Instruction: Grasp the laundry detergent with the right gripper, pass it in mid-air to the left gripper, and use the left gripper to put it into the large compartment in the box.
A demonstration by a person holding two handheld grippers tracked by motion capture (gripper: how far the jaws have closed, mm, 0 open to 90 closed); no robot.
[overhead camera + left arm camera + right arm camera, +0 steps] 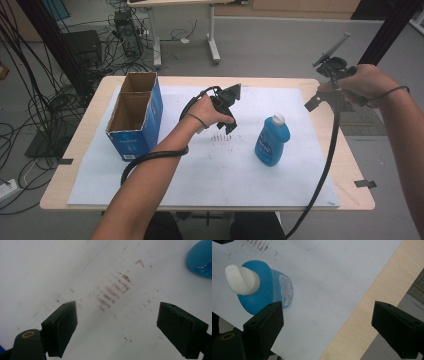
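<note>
A blue bottle [272, 140] with a white cap stands upright on the white sheet [220, 170], right of centre. My left gripper [230, 127] hovers just left of it over a patch of brown marks [112, 291], jaws open with nothing between them; the bottle's [201, 260] edge shows at the top right of the left gripper view. My right gripper [314, 102] is held high over the table's right edge, open and empty. In the right gripper view [325, 332] the bottle [262, 287] sits below and to the left, apart from the jaws.
An open blue cardboard box [134, 116] with two compartments stands on the table's left side. The wooden table edge [377, 290] runs along the right of the sheet. Cables and table legs [214, 45] lie on the floor beyond.
</note>
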